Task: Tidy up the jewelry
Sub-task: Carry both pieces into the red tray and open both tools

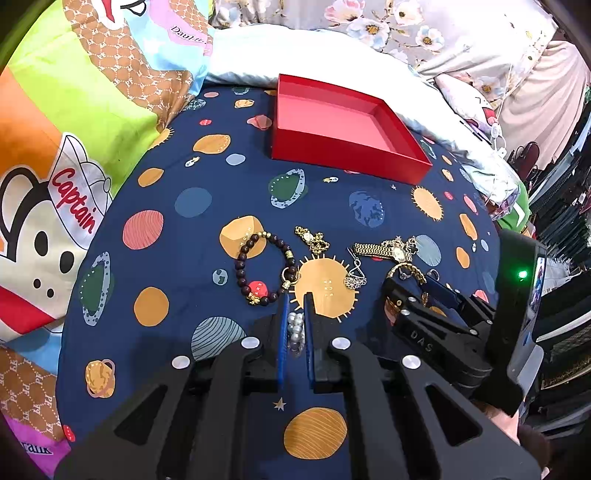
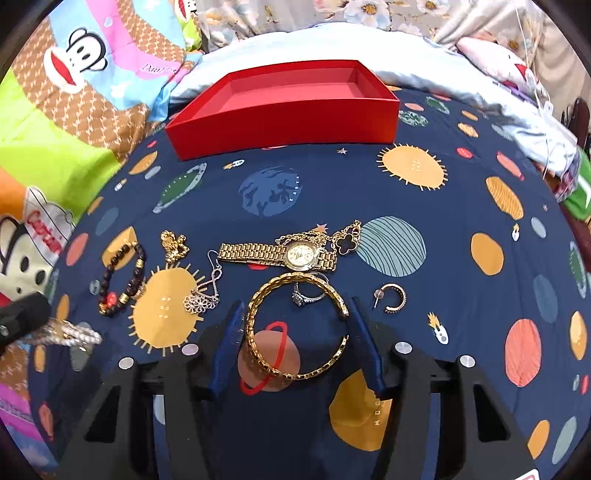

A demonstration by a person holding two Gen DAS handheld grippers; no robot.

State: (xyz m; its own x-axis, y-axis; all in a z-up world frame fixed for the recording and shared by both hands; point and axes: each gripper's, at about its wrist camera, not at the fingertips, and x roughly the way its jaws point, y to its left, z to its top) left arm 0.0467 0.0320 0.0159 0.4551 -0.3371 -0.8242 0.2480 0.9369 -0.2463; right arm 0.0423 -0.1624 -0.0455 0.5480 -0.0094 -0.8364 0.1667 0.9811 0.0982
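Navy planet-print bedsheet (image 2: 461, 206), floral bedding (image 1: 369, 22) behind

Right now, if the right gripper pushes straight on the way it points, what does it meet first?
Probably the gold bangle, already lying between its open jaws. Just past it lie a silver ring, then the gold watch. Depth is unclear.

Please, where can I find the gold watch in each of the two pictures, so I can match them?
Left wrist view: the gold watch lies right of centre, just beyond the right gripper.
Right wrist view: the gold watch lies near the centre, just beyond the gold bangle.
Shared landmark: the red box, open and empty, lies farther back on the blue planet-print sheet in both views.
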